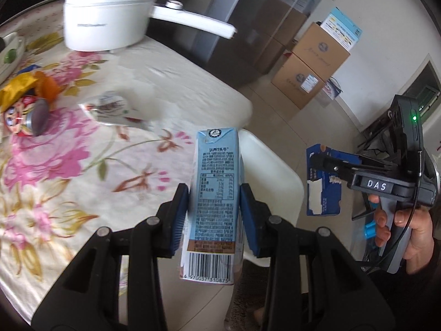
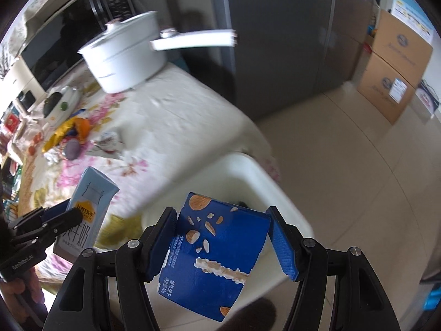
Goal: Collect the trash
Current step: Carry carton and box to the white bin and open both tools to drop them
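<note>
My left gripper is shut on a tall light-blue milk carton, its blue pads pressing both narrow sides. The carton hangs over the edge of the floral table. My right gripper is shut on a dark-blue snack box with a torn strip, held above a white moulded seat. In the left wrist view, the right gripper holds its snack box to the right in a person's hand. From the right wrist view, the left gripper and milk carton show at lower left.
More litter lies on the table: gold and orange wrappers, a foil lid and a crumpled white packet. A white long-handled pot stands at the back. Cardboard boxes are stacked on the tiled floor beside a grey fridge.
</note>
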### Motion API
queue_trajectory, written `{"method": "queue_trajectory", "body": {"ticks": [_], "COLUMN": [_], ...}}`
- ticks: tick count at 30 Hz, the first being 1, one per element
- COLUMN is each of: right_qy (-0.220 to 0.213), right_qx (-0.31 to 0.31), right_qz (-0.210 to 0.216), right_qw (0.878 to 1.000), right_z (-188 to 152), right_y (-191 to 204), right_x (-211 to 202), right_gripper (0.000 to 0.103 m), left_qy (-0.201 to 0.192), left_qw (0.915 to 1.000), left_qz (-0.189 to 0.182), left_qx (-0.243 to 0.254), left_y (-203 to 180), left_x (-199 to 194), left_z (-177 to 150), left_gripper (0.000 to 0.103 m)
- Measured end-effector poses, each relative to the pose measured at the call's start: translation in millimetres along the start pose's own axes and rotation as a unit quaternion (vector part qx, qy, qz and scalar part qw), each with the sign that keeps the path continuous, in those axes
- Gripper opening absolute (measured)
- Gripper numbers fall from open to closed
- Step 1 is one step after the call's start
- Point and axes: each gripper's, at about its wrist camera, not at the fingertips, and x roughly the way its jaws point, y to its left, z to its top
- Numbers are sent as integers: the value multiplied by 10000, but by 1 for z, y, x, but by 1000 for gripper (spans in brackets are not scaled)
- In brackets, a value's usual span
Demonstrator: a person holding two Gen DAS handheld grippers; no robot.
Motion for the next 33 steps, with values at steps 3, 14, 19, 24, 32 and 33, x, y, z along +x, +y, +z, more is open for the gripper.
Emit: {"method": "queue_trajectory", "body": {"ticks": [3, 14, 19, 24, 32, 33], "right_qy": [68, 136, 169, 163, 195, 192], "right_qx": [123, 518, 538, 491, 320, 298], "right_qz": [-97, -207, -233, -237, -296, -303], "right_qw": [9999, 9983, 9981, 9984, 9989, 9989], "right_z": [-5, -17, -13, -13, -12, -11], "right_y": [-18, -63, -62, -55, -40, -37], "right_x": [3, 3, 7, 8, 11, 12], "right_gripper": [68, 68, 68, 68, 68, 68], "left_qy": [46, -29, -246, -181, -133, -127], "left_qw": [9999, 9978, 9944, 9908, 9878, 9875], "left_qz": [-67, 137, 725, 1146, 1462, 1485], "left_qx": [125, 641, 734, 696, 526, 513], "left_y": [-19, -50, -50, -35, -8, -5], "left_x": [17, 55, 44, 32, 12, 9], "left_z": [2, 3, 5, 4, 0, -1], "left_gripper": [40, 44, 92, 102, 102, 102]}}
